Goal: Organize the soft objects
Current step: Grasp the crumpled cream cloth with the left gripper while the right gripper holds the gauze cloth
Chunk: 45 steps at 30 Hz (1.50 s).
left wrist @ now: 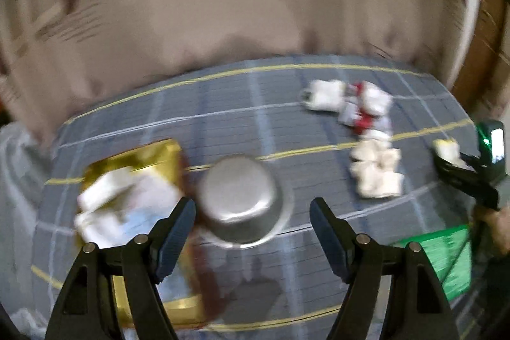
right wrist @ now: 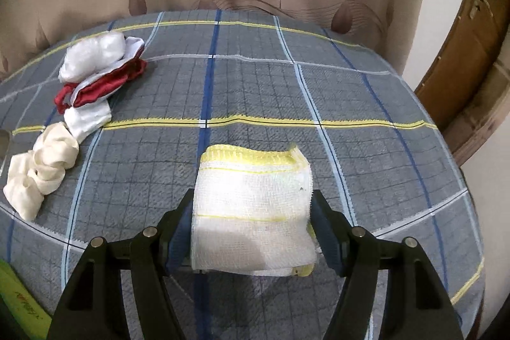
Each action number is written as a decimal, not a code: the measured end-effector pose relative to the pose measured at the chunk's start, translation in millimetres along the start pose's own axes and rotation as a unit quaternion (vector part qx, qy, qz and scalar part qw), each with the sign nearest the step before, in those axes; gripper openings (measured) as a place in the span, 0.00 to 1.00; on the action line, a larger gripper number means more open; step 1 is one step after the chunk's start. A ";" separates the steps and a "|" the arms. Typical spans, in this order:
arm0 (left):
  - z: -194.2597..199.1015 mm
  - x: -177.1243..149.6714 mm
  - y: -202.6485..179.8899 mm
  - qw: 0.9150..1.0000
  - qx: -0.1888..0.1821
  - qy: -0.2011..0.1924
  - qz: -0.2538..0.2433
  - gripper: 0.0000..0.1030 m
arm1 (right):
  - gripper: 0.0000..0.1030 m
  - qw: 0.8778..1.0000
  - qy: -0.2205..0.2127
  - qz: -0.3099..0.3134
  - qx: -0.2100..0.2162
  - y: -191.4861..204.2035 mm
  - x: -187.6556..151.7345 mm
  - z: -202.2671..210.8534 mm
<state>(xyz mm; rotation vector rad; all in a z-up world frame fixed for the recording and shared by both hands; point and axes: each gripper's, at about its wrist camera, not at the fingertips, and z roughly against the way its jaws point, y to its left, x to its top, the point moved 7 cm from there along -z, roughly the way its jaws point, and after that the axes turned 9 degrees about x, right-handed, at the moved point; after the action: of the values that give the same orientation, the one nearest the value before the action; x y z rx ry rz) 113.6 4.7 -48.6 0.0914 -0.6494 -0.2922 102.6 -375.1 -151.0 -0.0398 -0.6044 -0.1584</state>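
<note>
Folded gauze cloth (right wrist: 251, 212), white with yellow edging, is sitting between the fingers of the right gripper (right wrist: 251, 228); both pads are pressing its side edges, so the jaws are clamping it. Its near end is running under the gripper body and is cut off from view. Its long axis is lying along the fingers, the yellow hem pointing away from the camera, above the plaid tablecloth (right wrist: 366, 148); whether it is touching the cloth cannot be told.

Left gripper (left wrist: 253, 231) is hanging with jaws wide apart and nothing between them. Just beyond them a metal bowl (left wrist: 242, 199) is standing upside down. The left view is motion-blurred. To the bowl's left a gold box (left wrist: 159, 155) is holding white items (left wrist: 121, 199) too smeared to identify; its near edge is hidden behind the left finger.

Farther out, a cream fabric bundle (right wrist: 41, 171), a red-and-white fabric piece (right wrist: 92, 88) and a white bundle (right wrist: 92, 53) are lying in a loose line. A green packet (left wrist: 446, 257) is partly cut off.
</note>
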 end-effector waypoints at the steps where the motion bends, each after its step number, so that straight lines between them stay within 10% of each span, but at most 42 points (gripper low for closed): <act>1: -4.1 3.6 -14.1 1.000 -0.011 0.003 -0.011 0.74 | 0.64 1.000 -0.004 -0.004 0.004 -1.0 -0.1 -0.2; 10: -41.2 20.6 -117.1 0.989 -0.106 0.057 -0.088 0.74 | 0.66 1.000 -0.014 -0.017 0.018 -3.0 -0.5 -2.7; 18: -76.9 21.1 -176.3 0.978 -0.118 0.086 -0.148 0.74 | 0.66 0.999 -0.014 -0.021 0.021 -3.2 -0.6 -4.3; 38: -138.1 29.8 -179.5 0.980 -0.102 0.122 -0.118 0.74 | 0.67 0.999 -0.013 -0.026 0.026 -4.5 -1.2 -4.9; 45: -124.6 24.4 -170.4 0.981 -0.100 0.113 -0.121 0.27 | 0.67 0.999 -0.013 -0.026 0.027 -4.8 -1.2 -4.9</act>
<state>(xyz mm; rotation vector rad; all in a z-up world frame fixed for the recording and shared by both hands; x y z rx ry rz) 167.0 -166.1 -163.1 0.0105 -0.3799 -0.5720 103.6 -380.1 -155.7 0.0258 -0.6350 -0.1924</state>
